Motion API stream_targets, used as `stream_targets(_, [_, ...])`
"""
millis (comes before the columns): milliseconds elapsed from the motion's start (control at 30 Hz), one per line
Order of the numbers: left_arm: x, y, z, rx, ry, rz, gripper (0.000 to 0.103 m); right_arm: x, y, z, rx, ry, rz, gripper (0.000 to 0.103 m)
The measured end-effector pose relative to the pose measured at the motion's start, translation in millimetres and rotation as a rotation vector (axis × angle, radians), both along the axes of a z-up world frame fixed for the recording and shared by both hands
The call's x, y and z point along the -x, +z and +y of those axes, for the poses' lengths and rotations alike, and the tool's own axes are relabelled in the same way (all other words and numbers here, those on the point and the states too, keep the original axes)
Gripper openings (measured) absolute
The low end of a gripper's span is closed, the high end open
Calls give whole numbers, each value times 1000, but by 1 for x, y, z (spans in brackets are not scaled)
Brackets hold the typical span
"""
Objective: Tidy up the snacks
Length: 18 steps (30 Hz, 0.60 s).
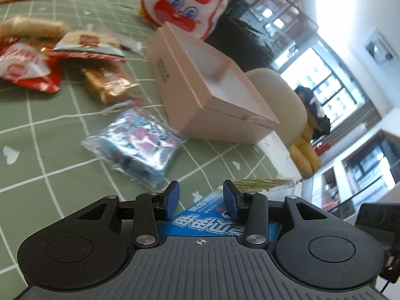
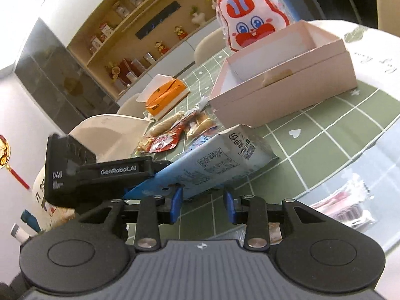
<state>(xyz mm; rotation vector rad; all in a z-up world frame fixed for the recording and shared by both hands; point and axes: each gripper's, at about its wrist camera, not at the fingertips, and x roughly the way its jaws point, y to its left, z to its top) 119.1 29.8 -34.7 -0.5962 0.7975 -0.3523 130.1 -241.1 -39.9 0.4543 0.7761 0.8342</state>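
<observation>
Held item: a blue-and-white printed carton (image 2: 212,160), tilted, its far end low over the green grid-patterned desk (image 2: 325,125), near the open pink cardboard box (image 2: 280,85).
Left gripper (image 1: 201,200): blue pads either side of the carton; they appear closed on it, though contact is partly hidden in the left wrist view.
Right gripper (image 2: 203,205): jaws parted, nothing pressed between them; the carton's lower edge lies just beyond the tips.
Risk, slip: with only one gripper holding, the slanted carton could pivot or slide out, since the grip sits at one end.
Risk, collision: swinging the carton toward the box could knock its rim or push the blue foil snack packet (image 1: 140,145) lying beside it.
Risk, box: the light box may shift if the carton lands on its wall.
Pose, left: pointing moderately downward toward box and packets.
Pose, right: angled slightly down, rolled, aimed under the carton.
Other snacks: red-and-white wrappers (image 1: 27,67) lie well apart, beyond the packet.
</observation>
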Motion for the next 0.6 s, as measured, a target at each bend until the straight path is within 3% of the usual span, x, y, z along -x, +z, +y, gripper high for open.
stream_targets(167, [3, 0, 4, -9, 24, -18, 44, 3, 4, 5, 17, -45, 0, 52])
stream_targets(333, [4, 8, 8, 8, 12, -21, 43, 8, 12, 8, 51, -74, -31, 53])
stream_targets(600, [16, 47, 9, -2, -101, -122, 42, 3, 12, 18, 87, -82, -59, 53])
